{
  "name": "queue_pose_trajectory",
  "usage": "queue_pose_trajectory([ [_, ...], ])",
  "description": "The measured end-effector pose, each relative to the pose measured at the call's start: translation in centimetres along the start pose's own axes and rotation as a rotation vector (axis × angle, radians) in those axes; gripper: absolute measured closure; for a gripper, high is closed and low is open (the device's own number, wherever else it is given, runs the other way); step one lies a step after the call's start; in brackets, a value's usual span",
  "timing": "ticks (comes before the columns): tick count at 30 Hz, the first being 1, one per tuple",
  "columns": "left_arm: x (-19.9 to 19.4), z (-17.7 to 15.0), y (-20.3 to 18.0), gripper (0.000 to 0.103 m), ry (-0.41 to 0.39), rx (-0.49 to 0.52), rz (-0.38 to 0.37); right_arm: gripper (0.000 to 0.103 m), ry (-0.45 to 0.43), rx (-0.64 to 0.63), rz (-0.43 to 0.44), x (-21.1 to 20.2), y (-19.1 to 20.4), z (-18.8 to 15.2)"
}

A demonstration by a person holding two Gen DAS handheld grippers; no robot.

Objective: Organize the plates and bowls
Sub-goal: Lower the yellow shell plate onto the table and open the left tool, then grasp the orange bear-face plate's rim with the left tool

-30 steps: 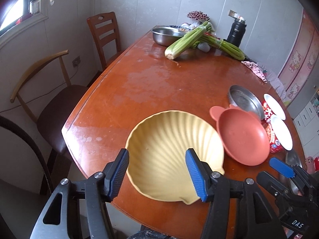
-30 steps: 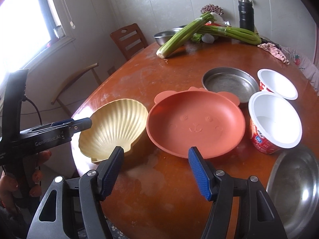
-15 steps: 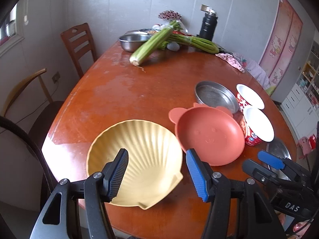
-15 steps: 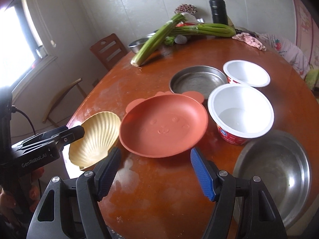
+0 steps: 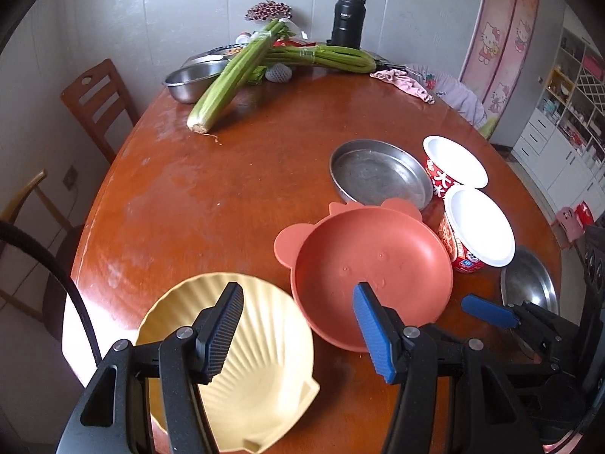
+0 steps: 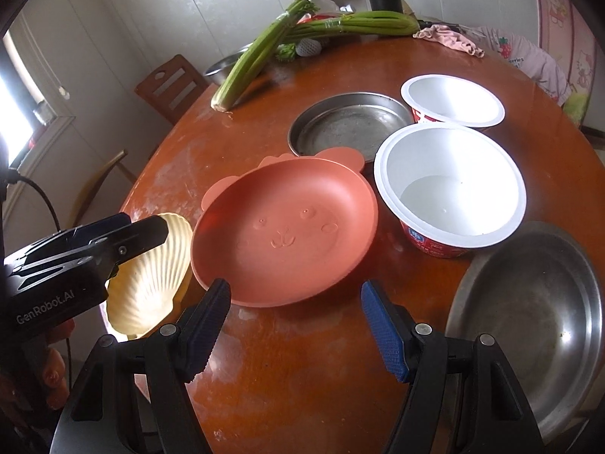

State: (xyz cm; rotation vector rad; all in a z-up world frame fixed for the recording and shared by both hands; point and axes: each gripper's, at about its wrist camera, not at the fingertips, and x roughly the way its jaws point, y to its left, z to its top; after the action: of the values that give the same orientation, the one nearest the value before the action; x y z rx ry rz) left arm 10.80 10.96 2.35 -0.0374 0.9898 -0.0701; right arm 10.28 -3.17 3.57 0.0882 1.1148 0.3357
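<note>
A yellow shell-shaped plate (image 5: 242,370) lies at the table's near left edge. Beside it sits an orange bear-faced plate (image 5: 374,268), and a steel pan (image 5: 378,174) is behind that. Two white paper bowls (image 5: 480,227) (image 5: 455,160) stand to the right, with a large steel bowl (image 6: 529,302) nearest on the right. My left gripper (image 5: 298,335) is open and hovers over the gap between the shell plate (image 6: 151,276) and the orange plate (image 6: 283,227). My right gripper (image 6: 293,331) is open above bare table in front of the orange plate. Neither holds anything.
Celery bunches (image 5: 227,87), a steel mixing bowl (image 5: 189,81), a black flask (image 5: 348,22) and a pink cloth (image 5: 404,81) fill the far end of the table (image 5: 227,189). Wooden chairs (image 5: 98,102) stand on the left. A person's fingers (image 6: 53,340) hold the left gripper.
The left gripper has slid right, off the middle of the shell plate towards the orange plate. The right gripper's jaws have widened slightly and it has shifted right, showing more of the large steel bowl.
</note>
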Motion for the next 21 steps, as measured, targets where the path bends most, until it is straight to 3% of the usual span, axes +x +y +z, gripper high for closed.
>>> queue_pose_trajectory([
  [13, 5.1, 2.2, 0.5, 0.043, 0.114, 0.028, -0.021, 0.03, 0.022, 0.035, -0.105, 1.9, 0.4, 1.3],
  [21, 7.0, 3.1, 0.1, 0.043, 0.13, 0.037, -0.027, 0.03, 0.048, 0.044, -0.151, 3.1, -0.4, 2.1],
])
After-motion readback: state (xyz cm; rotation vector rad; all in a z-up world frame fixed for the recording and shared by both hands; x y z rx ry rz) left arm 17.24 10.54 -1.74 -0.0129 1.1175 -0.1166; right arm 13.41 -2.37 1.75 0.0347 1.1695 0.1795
